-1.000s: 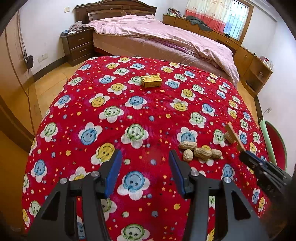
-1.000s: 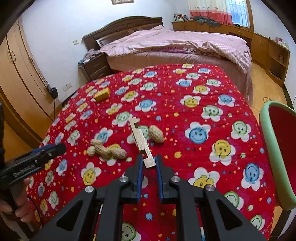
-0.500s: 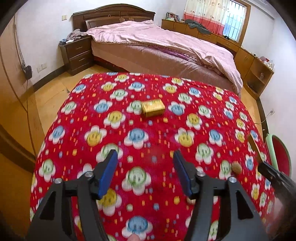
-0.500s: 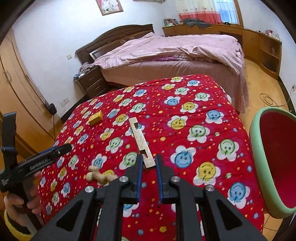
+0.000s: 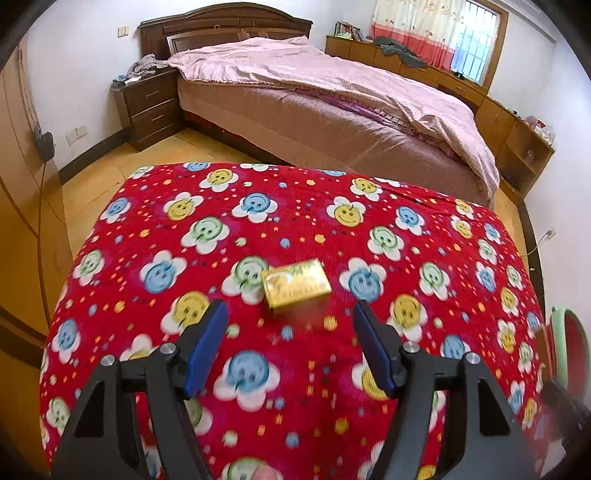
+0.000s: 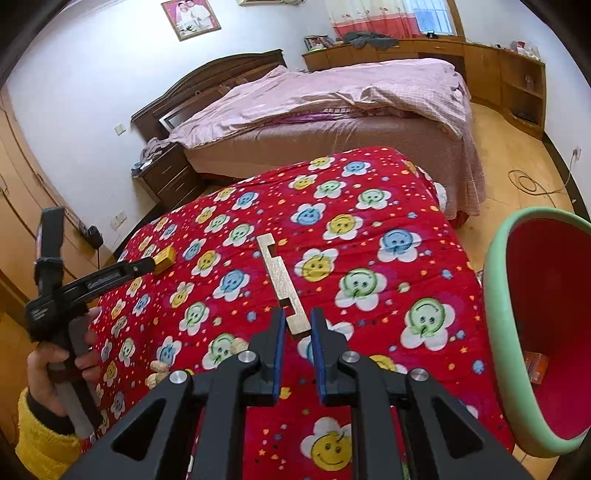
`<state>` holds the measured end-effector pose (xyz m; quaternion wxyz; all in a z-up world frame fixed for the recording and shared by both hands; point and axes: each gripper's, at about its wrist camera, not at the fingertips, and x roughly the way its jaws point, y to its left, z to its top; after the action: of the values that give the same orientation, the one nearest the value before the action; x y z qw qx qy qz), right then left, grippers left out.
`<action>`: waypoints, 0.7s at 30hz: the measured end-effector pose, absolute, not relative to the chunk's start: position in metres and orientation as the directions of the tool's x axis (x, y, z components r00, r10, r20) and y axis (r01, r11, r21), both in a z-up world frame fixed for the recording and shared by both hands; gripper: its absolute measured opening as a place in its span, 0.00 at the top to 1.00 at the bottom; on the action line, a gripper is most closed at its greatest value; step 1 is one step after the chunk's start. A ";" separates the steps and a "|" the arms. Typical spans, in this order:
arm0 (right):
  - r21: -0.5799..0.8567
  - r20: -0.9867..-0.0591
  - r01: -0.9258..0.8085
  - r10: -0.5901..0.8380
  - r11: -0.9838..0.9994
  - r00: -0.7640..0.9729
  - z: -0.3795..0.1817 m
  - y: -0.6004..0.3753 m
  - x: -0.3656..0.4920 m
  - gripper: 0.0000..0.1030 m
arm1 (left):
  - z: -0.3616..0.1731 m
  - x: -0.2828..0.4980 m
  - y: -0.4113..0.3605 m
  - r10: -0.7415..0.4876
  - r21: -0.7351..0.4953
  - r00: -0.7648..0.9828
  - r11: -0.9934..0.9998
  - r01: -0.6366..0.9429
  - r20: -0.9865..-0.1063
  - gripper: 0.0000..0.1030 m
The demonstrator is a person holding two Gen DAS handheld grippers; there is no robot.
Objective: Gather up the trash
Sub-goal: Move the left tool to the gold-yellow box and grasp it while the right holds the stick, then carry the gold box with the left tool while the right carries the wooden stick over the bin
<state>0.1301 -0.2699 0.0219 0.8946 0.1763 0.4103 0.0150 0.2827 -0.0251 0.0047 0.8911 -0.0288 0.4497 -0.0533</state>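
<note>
Two grippers working: left gripper (image 5: pixel 290 345) spread, jaws just been opening, nothing between them, yellow box (image 5: pixel 296 283) just ahead on the red worktop (image 5: pixel 424 229). Advice: centre the jaws over the box's short sides, lower, then close. Right gripper (image 6: pixel 297 345) pinches one notched cardboard strip (image 6: pixel 282 284); bin (image 6: pixel 496 295) beside it. One box, one strip, a few peanuts (image 6: pixel 159 369).

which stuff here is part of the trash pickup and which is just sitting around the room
Part of the job:
- yellow box, ahead of the open left gripper
- notched cardboard strip, held in the right gripper
- peanut shells
- green bin

Just lying about:
- bed
- nightstand
- framed picture
</note>
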 end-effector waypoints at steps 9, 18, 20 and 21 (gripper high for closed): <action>0.359 -0.732 0.164 0.168 0.919 0.660 0.013 -0.288 0.131 0.85 | -0.019 0.318 -0.032 -0.088 -0.090 0.557 0.996 0.025 -0.826 0.33; 0.373 -0.732 0.178 0.171 0.911 0.659 0.011 -0.292 0.127 0.85 | -0.017 0.310 -0.027 -0.106 -0.108 0.577 0.994 0.031 -0.810 0.57; 0.375 -0.729 0.178 0.170 0.910 0.663 0.013 -0.292 0.123 0.85 | -0.012 0.302 -0.027 -0.112 -0.109 0.585 0.993 0.041 -0.804 0.57; 0.375 -0.727 0.178 0.170 0.910 0.665 0.015 -0.292 0.121 0.85 | -0.009 0.297 -0.027 -0.118 -0.113 0.589 0.993 0.047 -0.799 0.57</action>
<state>0.1212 -0.2918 0.0147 0.8874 0.2125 0.4092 -0.0024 0.2968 -0.0271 -0.0088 0.8905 -0.0397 0.4508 -0.0463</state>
